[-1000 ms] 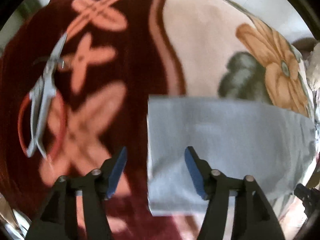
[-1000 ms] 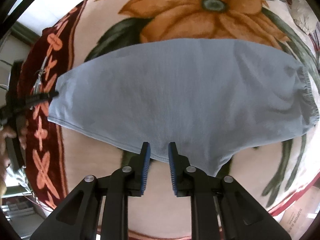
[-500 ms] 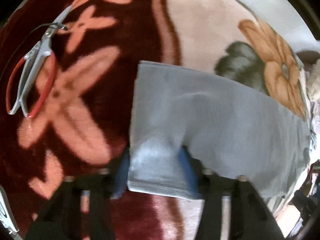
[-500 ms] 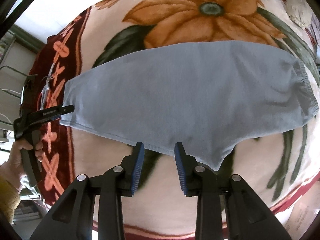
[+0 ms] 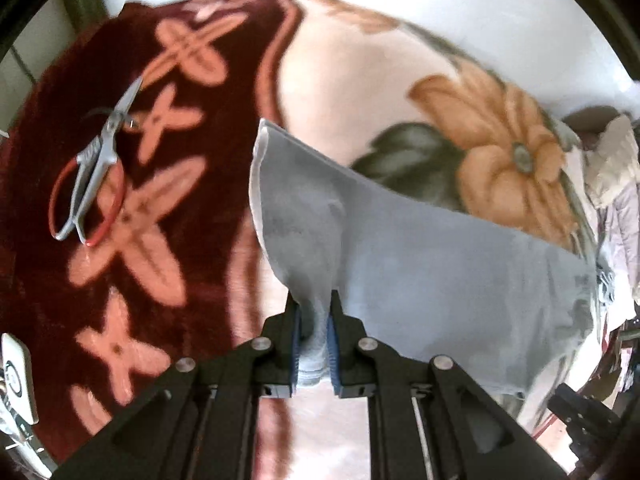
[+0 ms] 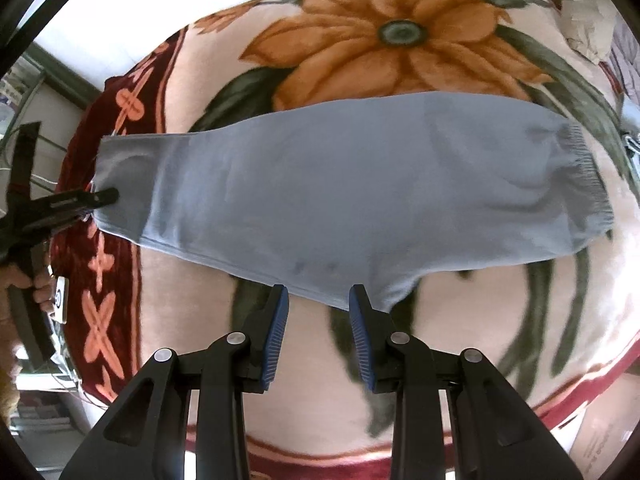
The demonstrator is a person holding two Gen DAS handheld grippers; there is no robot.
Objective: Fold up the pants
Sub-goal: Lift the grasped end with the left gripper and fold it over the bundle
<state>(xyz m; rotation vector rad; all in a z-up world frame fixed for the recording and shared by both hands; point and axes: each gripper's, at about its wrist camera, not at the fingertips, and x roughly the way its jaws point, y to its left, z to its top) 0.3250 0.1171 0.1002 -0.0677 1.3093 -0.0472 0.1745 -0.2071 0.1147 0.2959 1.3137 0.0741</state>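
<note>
Left claw (image 5: 313,330) is closing down tight on the hem end of the pants (image 5: 400,272); a bunch of grey cloth sits pinched between the blue pads, and that corner is lifted off the blanket (image 5: 352,80). Right claw (image 6: 319,320) stands partly open and holds nothing; it sits at 6 o'clock of the crotch seam, with the pant edge just above its pad tips, contact unclear. The pants lie flat across the flowered blanket, already doubled leg on leg, with the waistband (image 6: 576,184) at 3 o'clock in the right view and the hem at 9 o'clock, where my left claw shows.

Risks, as I judge them: my left grip looks like a narrow pinch near one corner, so only the top layer may come up and the legs could split apart as I carry the hem over. With the right claw empty, nothing anchors the middle, so the whole garment may drag instead of folding. Scissors (image 5: 96,168) lie at 10 o'clock in the left view, well apart from the cloth, a snag hazard only if the hem swings that way.

Versus a second ago: the left claw was wide open above the flat hem; now it has clamped and raised it. The right claw has opened slightly.
</note>
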